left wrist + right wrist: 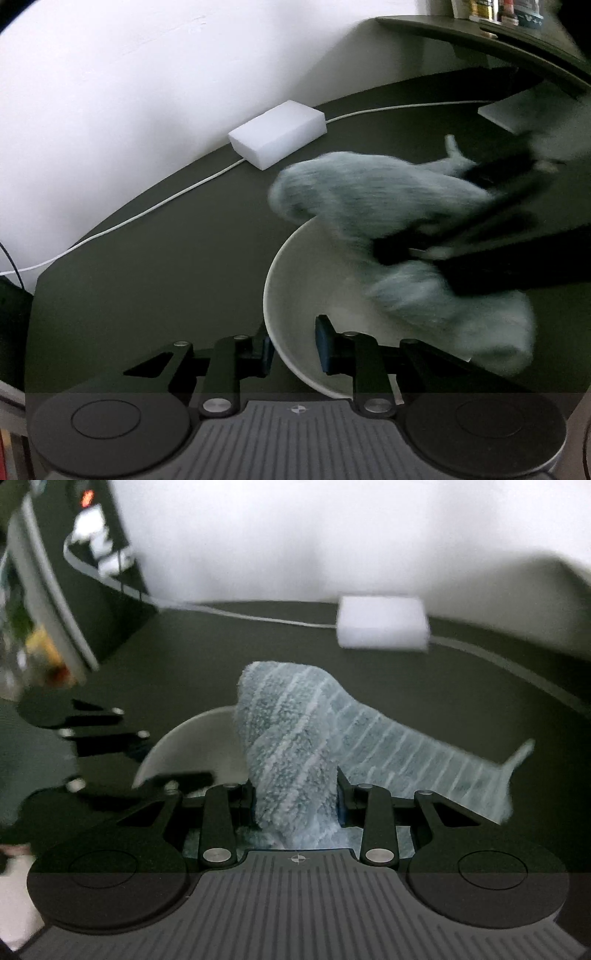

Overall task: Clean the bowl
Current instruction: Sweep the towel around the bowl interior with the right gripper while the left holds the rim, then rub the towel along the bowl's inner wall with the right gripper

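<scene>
The white bowl (295,295) sits on the dark table (166,258), its near rim pinched between the jaws of the left gripper (293,349), presumably so it is steadied for wiping. A blue-grey cloth (291,753) is clamped in the right gripper (295,797), draped over the bowl's far rim; motion blur suggests wiping is underway.

Block: white foam block (277,134) lies on the dark table (166,258), near the wall (110,74).
Cable: white cable (129,218) runs along the table past the block.
Shelf: dark shelf (480,37) carries blurred items.
</scene>
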Tool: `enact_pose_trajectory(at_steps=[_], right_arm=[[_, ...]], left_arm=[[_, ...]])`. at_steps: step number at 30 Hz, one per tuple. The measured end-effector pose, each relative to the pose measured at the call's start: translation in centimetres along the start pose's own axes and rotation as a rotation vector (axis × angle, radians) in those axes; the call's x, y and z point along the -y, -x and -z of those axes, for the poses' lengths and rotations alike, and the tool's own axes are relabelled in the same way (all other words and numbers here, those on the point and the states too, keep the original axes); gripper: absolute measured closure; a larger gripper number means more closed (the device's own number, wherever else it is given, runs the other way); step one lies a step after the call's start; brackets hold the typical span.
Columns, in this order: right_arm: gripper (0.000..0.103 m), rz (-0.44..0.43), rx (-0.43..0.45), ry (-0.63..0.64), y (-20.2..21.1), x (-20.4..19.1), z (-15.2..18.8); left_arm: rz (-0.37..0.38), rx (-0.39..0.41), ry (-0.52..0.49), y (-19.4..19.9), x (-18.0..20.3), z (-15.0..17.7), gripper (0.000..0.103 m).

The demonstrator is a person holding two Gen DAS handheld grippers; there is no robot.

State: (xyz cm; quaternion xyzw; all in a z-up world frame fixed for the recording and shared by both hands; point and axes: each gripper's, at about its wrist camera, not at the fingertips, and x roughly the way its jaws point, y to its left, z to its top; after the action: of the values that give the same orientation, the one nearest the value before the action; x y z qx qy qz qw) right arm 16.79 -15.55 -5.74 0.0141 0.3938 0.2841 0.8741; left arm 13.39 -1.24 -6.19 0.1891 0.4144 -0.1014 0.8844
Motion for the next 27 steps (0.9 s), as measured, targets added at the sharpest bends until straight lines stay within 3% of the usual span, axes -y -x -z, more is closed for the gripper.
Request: enact_pose_trajectory(at_steps=[3,8,13,17,23,27], right_arm=[[0.066,-0.044,0.054,-0.086,2.9,-0.1,2.0],[0.066,0.030,0.036,0.004,2.2,-1.8,0.5],[0.066,0.037,-0.021,0.074,-0.9,-2.4,-2.7],[0.066,0.000,-0.041,0.040,-2.6,-1.7,-3.4],[0.065,-0.066,0.021,-0.111,0.7,0.0,1.1],[0.064,-0.067,0.026,-0.090,1.1,-0.4,1.5]], left_arm=[[0.002,0.004,0.001,0.1,0.0,0.1,0.081],[-0.010,-0.001,0.022,0.2,-0.1,0.4,0.081],[-0.031,-0.009,0.061,0.7,-0.2,0.9,0.081],[-0.043,-0.010,0.093,0.9,-0.3,1.1,0.081],[-0.059,-0.008,0.105,1.0,-0.1,1.2,0.080],[-0.033,-0.033,0.100,0.8,-0.4,0.8,0.070]])
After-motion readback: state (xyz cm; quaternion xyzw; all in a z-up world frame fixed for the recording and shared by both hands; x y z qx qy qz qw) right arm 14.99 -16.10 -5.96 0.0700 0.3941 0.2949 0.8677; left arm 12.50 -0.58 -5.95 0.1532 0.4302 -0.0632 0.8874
